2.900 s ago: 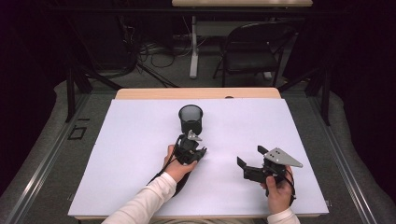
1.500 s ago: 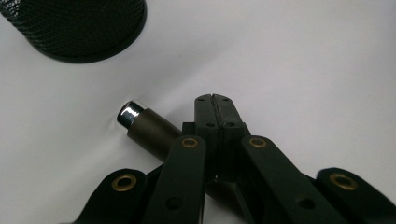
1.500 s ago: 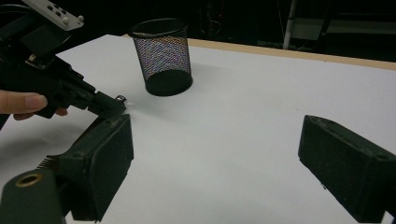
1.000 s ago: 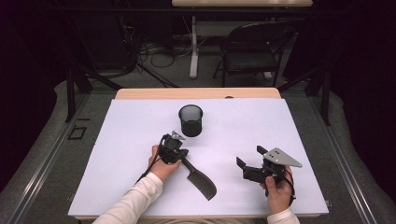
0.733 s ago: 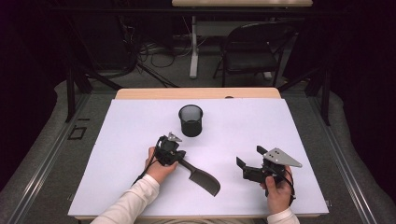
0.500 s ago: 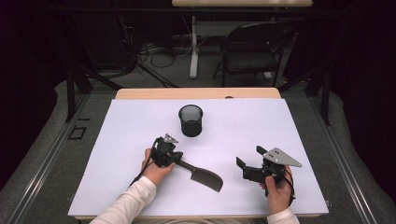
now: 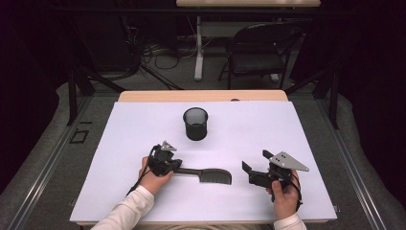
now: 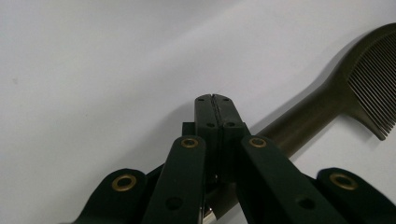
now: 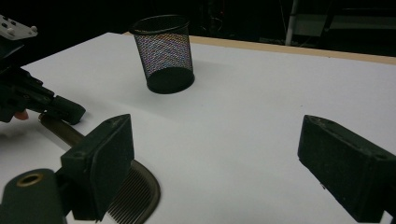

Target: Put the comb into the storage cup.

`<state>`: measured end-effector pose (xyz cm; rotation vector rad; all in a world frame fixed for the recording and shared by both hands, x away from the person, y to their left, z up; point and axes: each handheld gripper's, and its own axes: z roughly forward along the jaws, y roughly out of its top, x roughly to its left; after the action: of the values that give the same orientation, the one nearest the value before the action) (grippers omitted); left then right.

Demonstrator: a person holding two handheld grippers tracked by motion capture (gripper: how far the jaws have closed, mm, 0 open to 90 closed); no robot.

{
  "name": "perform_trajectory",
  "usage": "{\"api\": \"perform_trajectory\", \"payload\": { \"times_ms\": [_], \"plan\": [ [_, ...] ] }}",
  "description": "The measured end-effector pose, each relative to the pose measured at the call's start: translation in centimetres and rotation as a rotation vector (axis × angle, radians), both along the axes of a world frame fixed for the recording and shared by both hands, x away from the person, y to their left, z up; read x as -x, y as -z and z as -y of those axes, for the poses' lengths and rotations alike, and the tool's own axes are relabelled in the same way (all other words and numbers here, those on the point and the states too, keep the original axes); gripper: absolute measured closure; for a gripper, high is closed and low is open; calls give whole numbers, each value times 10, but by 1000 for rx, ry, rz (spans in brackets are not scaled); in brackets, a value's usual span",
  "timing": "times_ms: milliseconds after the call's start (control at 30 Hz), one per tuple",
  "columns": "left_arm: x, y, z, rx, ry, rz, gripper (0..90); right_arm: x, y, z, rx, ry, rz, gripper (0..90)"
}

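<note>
Comb (image 7: 210,175), dark and long-handled: flat on the white worktop (image 7: 287,134), in the near middle, handle to the left and toothed head to the right. At the left, left claw (image 7: 178,167) on the handle end, low over the surface; in the left gripper view (image 8: 215,107) jaws pressed tight together with the handle (image 8: 327,93) running out from under them, so probably pinched there, though the contact itself sits hidden beneath the jaws. Farther back, near the centre, black mesh cup (image 7: 195,123) upright, well apart from the comb, with nothing seen standing in it (image 9: 164,53). At the right, right claw (image 7: 256,161) held just above the worktop, jaws spread wide with nothing between them (image 9: 215,158), aimed toward the comb's head (image 9: 135,196) and close beside it, not touching. As for progress, judged near the end of a put-down: comb already resting full length on the surface, outside the cup. Left to do, by that reading: letting go of the handle, drawing the left hand back.
</note>
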<state>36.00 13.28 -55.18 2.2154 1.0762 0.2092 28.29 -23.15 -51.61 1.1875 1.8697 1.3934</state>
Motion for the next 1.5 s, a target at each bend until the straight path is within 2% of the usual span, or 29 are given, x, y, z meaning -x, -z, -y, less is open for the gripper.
{"api": "perform_trajectory", "payload": {
  "times_ms": [667,700,767,1200,1500],
  "plan": [
    [19,-1,-11,6,24,-2,900,0,0,0,-4,0,3,109],
    [20,-2,-13,-7,37,-6,900,0,0,0,-5,0,2,110],
    [21,-1,-12,0,28,-1,900,0,0,0,-4,1,2,111],
    [30,-1,-14,-12,54,-12,900,0,0,1,-5,-1,6,117],
    [34,-2,-12,-12,67,1,900,0,0,1,-5,-3,7,121]
  ]
}}
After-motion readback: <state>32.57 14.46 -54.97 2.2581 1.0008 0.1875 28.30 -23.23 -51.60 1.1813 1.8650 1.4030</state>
